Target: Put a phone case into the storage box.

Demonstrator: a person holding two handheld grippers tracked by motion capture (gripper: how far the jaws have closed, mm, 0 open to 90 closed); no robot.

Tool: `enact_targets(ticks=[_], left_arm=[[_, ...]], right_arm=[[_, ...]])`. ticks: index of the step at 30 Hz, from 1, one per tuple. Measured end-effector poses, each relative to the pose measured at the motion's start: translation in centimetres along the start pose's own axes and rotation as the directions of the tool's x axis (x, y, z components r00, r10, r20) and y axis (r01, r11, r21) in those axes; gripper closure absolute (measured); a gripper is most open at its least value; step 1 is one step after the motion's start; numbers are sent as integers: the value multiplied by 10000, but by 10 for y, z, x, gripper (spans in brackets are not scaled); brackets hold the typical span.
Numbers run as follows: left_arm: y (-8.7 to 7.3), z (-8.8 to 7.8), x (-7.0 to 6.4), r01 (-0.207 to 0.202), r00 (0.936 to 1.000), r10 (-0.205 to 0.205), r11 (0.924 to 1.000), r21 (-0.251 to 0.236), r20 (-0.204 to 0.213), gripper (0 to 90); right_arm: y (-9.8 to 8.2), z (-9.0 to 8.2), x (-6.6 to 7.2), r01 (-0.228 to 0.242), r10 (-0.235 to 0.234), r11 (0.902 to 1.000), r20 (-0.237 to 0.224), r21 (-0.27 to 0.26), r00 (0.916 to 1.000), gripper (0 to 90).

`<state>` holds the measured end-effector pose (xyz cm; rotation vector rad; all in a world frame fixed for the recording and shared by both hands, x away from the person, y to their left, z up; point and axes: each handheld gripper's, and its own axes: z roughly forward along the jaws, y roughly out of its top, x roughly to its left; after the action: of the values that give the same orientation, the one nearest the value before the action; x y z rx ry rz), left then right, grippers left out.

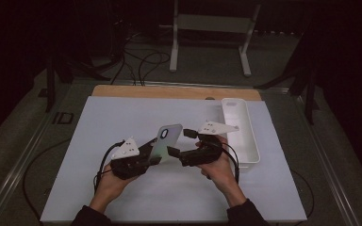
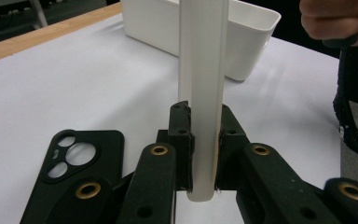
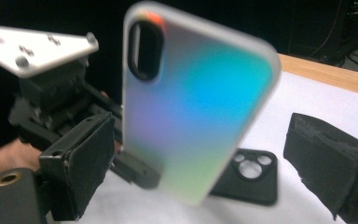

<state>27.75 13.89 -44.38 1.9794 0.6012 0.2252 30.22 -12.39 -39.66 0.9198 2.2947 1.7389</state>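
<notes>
Left hand-held gripper (image 2: pixel 203 154) clamped on lower end of iridescent phone case (image 1: pixel 166 140), held upright above bench (image 1: pixel 122 117). Right hand-held gripper (image 1: pixel 179 142) released, jaws wide on either side of case, pads clear. Black phone case (image 3: pixel 249 175) flat on bench behind it. White tray (image 1: pixel 245 136) beyond, right.

The case (image 3: pixel 196 102) looks like glossy, iridescent plastic with a frosted rim. The black case (image 3: pixel 249 179) at its 5 o'clock looks matt and rubbery. The bin (image 1: pixel 245 134) is smooth white plastic; the table edge (image 1: pixel 169 91) is wood.
</notes>
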Motion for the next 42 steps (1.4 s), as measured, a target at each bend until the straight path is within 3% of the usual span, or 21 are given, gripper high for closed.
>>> enact_targets(ticks=[4, 6, 10, 16, 24, 28, 33, 39, 42], left_arm=[[0, 2, -1, -12, 9999, 12, 10000, 9, -114, 813], [0, 2, -2, -23, 9998, 23, 10000, 5, -190, 813], [0, 5, -4, -90, 9989, 93, 9999, 76, -454, 812], [-2, 11, -8, -39, 9972, 51, 9999, 167, -741, 813], [-3, 17, -14, -99, 9974, 106, 9999, 108, -717, 813], [-3, 18, -15, -77, 9966, 80, 10000, 43, -825, 812], [-3, 19, -18, -45, 9954, 45, 10000, 10, -958, 811], [-2, 21, -20, -108, 9950, 113, 9999, 64, -993, 804], [-2, 21, -19, -114, 9952, 123, 9999, 100, -970, 804]], right_arm=[[4, 2, 2, -301, 302, 9995, 138, -104, 9994, 253], [4, 3, 3, -465, 468, 9988, 248, -133, 9986, 274], [6, 6, 5, -791, 800, 9966, 409, -221, 9960, 266], [9, 14, 10, -759, 768, 9970, 681, -161, 9947, 200], [13, 19, 14, -916, 940, 9951, 699, -362, 9931, 157], [14, 21, 17, -806, 839, 9958, 827, -426, 9930, 153], [14, 23, 17, -1005, 1055, 9930, 834, -613, 9909, 148], [14, 25, 19, -853, 920, 9940, 1008, -686, 9906, 152], [15, 25, 22, -498, 566, 9967, 1088, -645, 9924, 162]])
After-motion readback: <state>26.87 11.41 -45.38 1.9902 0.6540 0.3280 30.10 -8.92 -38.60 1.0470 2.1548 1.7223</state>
